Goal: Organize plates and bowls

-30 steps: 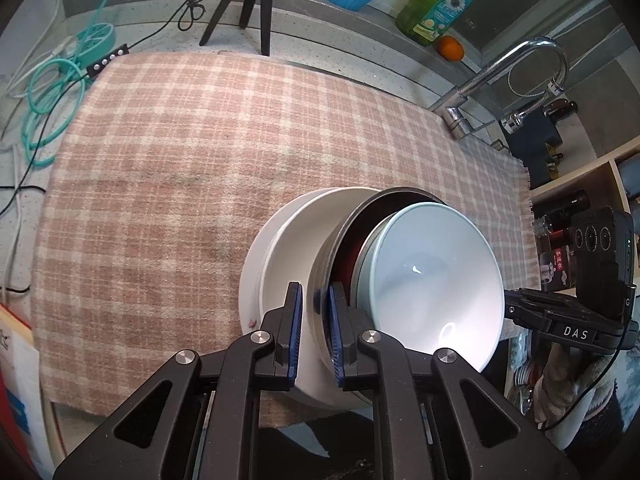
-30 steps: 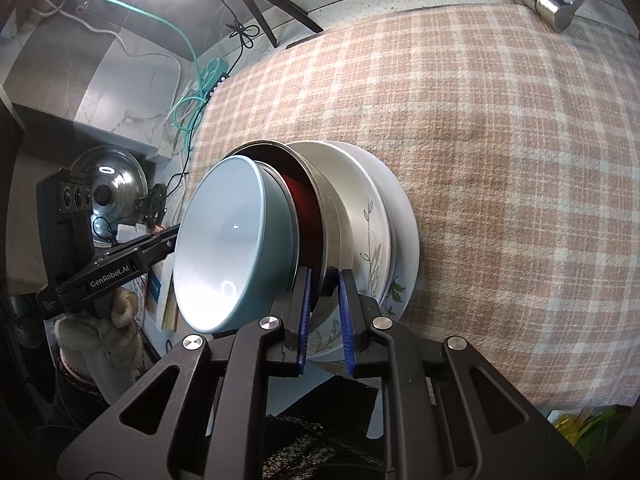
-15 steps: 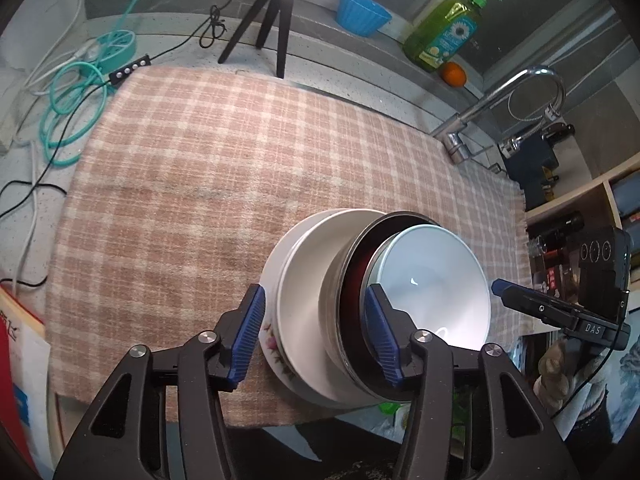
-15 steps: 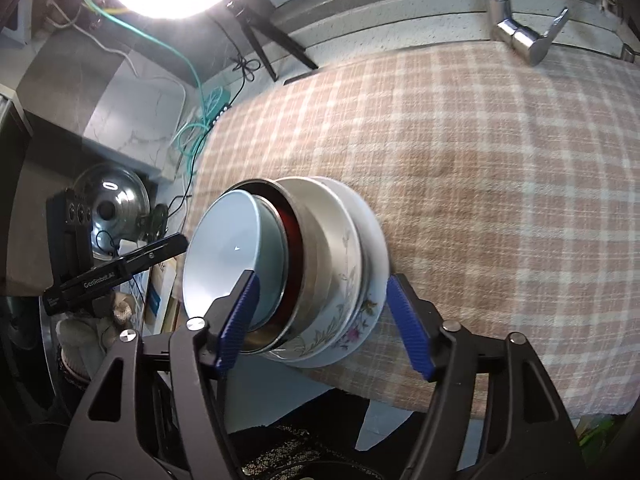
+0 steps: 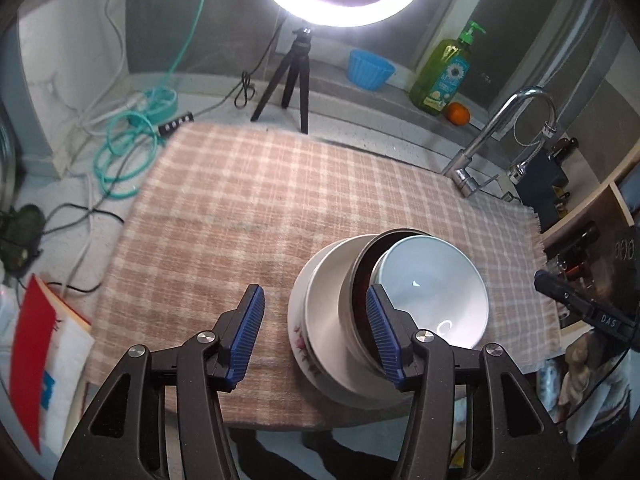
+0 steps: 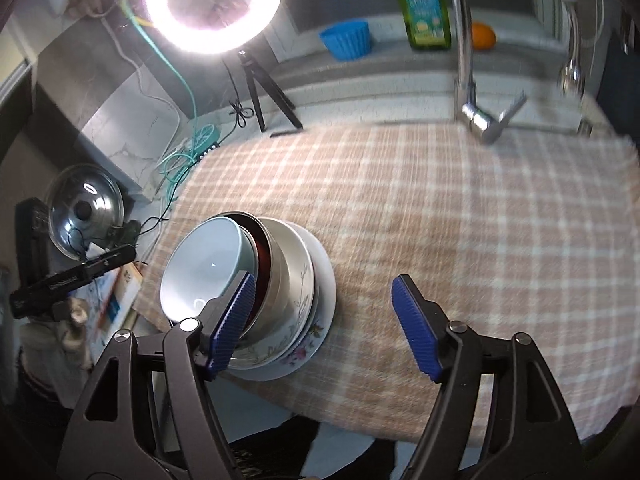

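Observation:
A stack of dishes sits near the front edge of the checked cloth [image 5: 248, 216]. A floral plate [image 5: 304, 344] is at the bottom, then white bowls, a steel bowl with a dark red inside [image 5: 362, 280], and a pale blue bowl [image 5: 434, 284] on top. In the right wrist view the plate [image 6: 320, 312] and blue bowl [image 6: 204, 256] show at left. My left gripper [image 5: 316, 338] is open and empty, above and in front of the stack. My right gripper [image 6: 324, 320] is open and empty, to the stack's right.
A ring light on a tripod [image 5: 294, 76], a blue cup [image 5: 368, 68], a green soap bottle [image 5: 444, 76] and an orange [image 5: 457, 113] stand at the back. A faucet [image 5: 496, 136] is at back right. Cables [image 5: 124, 148] lie left. A pot lid [image 6: 84, 212] is far left.
Both grippers let go of the steel bowl's rim, opened wide and drew back and up from the stack. The stack stays on the cloth.

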Available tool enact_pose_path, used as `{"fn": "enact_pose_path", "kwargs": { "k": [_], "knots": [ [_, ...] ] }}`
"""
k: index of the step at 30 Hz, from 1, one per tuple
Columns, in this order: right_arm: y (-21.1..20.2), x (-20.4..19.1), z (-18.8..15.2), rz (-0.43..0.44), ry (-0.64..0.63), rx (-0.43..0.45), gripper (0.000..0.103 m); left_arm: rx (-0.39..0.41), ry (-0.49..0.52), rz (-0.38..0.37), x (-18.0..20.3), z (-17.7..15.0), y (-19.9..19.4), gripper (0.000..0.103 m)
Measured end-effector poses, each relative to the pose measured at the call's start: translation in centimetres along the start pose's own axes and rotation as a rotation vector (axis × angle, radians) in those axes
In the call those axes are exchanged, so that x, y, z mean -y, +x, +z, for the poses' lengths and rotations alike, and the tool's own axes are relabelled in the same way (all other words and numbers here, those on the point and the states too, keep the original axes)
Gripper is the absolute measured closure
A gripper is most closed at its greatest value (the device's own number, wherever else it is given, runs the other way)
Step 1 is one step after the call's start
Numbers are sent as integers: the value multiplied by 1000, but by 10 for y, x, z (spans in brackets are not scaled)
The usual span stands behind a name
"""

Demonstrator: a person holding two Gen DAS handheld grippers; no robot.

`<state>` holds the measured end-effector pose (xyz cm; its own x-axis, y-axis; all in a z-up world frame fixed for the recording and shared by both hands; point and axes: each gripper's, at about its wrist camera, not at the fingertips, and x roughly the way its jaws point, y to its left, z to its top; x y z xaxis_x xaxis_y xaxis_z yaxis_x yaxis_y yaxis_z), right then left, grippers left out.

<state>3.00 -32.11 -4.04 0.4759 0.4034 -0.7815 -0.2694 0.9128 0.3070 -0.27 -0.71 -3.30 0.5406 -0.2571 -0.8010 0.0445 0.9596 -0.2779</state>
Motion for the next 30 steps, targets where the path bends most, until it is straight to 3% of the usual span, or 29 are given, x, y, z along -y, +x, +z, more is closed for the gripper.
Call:
{"fn": "enact_pose_path", "kwargs": {
  "k": [7, 10, 11, 19, 22, 30],
  "knots": [
    [-20, -32, -2, -43, -150, 65, 28, 58, 84, 34, 31, -13, -24, 41],
    [-27, -43, -6, -36, -190, 79, 15, 61, 111, 28, 43, -18, -29, 40],
    [-30, -46, -8, -33, -199, 88, 15, 63, 124, 32, 48, -20, -32, 39],
    [-50, -45, -15, -15, -164, 117, 15, 114, 159, 90, 63, -27, -49, 33],
    [-57, -42, -15, -17, -148, 130, 8, 136, 170, 117, 68, -29, -55, 32],
    [-68, -42, -12, -40, -161, 164, 8, 177, 158, 122, 74, -26, -67, 32]
  ]
}}
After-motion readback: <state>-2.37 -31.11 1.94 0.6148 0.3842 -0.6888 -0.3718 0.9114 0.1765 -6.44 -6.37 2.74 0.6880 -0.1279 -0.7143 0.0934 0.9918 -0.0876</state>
